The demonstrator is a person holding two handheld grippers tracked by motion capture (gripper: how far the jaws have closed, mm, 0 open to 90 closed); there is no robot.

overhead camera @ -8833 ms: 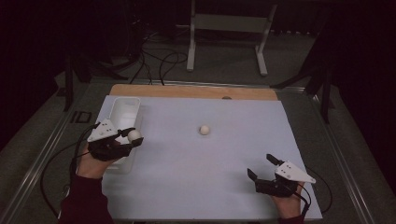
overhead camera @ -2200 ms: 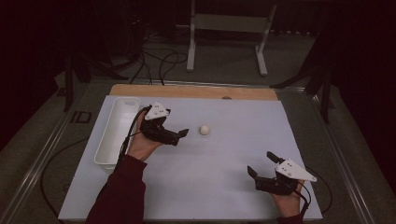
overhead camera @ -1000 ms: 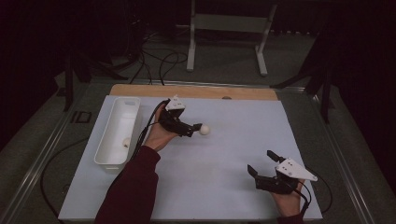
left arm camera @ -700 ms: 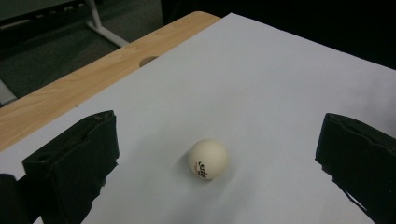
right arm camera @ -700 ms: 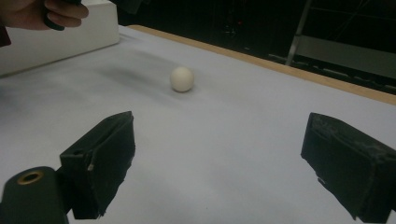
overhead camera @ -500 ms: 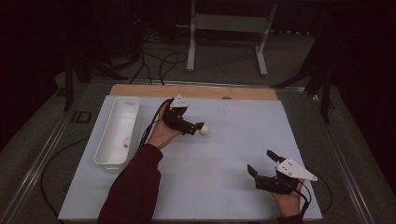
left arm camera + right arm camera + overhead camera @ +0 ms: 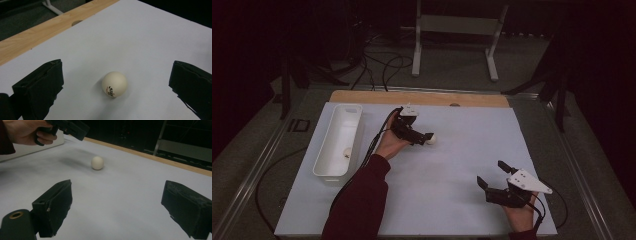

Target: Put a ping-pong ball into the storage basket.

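A cream ping-pong ball (image 7: 431,140) (image 7: 114,84) (image 7: 97,162) rests on the white sheet near the table's middle. My left gripper (image 7: 426,137) (image 7: 117,86) hovers just over it, open, with the ball between and slightly ahead of its two black jaws, not touching them. Another small ball (image 7: 346,153) lies inside the white tray (image 7: 325,161). My right gripper (image 7: 494,176) (image 7: 117,207) rests open near the front right edge, holding nothing. From the right gripper view, the left hand and its gripper (image 7: 72,128) show at the upper left, above the ball.
The long white tray stands along the left side of the sheet. A wooden strip (image 7: 422,97) with a hole runs along the far edge. Cables and a metal stand (image 7: 452,30) lie on the floor beyond the table.
My left gripper came from the tray, where it left a ball, across to the middle ball and now brackets it. The right gripper has stayed still.
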